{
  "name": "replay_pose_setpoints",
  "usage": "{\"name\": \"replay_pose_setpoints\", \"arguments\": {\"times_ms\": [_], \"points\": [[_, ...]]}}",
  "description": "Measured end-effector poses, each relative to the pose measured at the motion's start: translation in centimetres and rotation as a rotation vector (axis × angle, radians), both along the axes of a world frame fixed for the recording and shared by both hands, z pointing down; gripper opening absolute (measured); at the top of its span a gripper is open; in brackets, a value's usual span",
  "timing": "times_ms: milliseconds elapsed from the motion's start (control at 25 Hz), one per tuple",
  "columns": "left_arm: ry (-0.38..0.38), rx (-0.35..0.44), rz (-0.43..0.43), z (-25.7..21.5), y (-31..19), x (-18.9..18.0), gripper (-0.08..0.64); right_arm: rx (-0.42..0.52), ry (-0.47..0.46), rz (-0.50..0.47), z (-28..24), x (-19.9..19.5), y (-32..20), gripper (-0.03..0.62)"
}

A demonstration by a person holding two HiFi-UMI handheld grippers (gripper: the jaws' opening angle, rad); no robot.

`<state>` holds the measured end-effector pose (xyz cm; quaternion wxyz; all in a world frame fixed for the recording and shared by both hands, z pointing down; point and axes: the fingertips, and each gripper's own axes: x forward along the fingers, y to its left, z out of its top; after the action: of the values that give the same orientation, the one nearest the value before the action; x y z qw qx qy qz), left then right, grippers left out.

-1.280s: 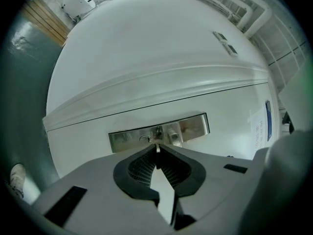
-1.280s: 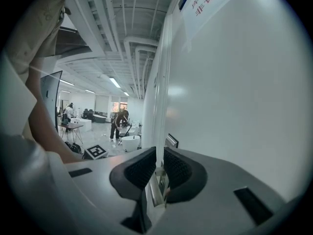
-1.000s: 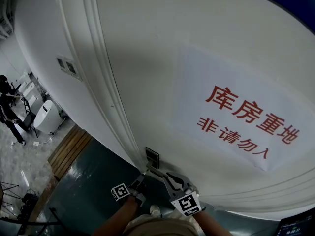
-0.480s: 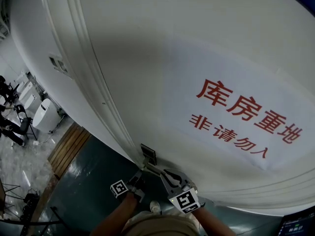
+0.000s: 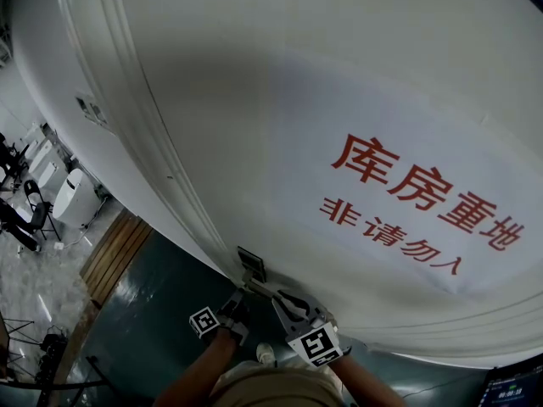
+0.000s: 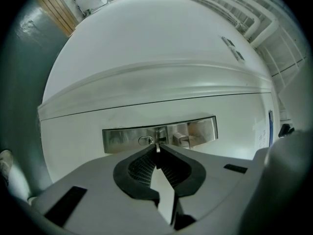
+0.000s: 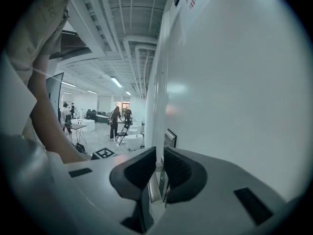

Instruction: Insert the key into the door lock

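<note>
A brushed-metal lock plate (image 6: pixel 159 133) sits on the white door (image 5: pixel 280 100); in the head view the plate (image 5: pixel 251 265) is at the door's edge. My left gripper (image 6: pixel 157 148) is shut on a thin silver key (image 6: pixel 157 145). The key's tip points at the plate, just right of the oval keyhole (image 6: pixel 145 140); I cannot tell whether they touch. In the head view the left gripper (image 5: pixel 240 295) reaches the plate from below. My right gripper (image 7: pixel 159 154) is closed around the door handle (image 7: pixel 152 187), whose lever runs between its pads; in the head view the right gripper (image 5: pixel 276 297) is beside the left one.
A white paper sign with red characters (image 5: pixel 399 197) hangs on the door. The door frame's moulding (image 5: pixel 161 142) runs left of the lock. Dark floor and a wooden strip (image 5: pixel 119 257) lie below. People, chairs and white units (image 7: pixel 117 124) stand in the hall behind.
The head view has drifted a little, so the door and plate sit slightly further left. Both grippers stay at the lock plate and handle, with their grips unchanged.
</note>
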<state>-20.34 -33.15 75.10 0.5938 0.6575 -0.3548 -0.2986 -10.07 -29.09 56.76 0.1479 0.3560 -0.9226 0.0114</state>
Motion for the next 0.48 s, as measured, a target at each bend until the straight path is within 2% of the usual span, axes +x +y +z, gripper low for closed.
{"name": "replay_pose_setpoints", "arguments": {"times_ms": [480], "points": [[0.03,-0.004,-0.002,0.23,-0.4,0.25,0.034,-0.014,0.007,0.007,0.5,-0.03,-0.32,0.032]]}}
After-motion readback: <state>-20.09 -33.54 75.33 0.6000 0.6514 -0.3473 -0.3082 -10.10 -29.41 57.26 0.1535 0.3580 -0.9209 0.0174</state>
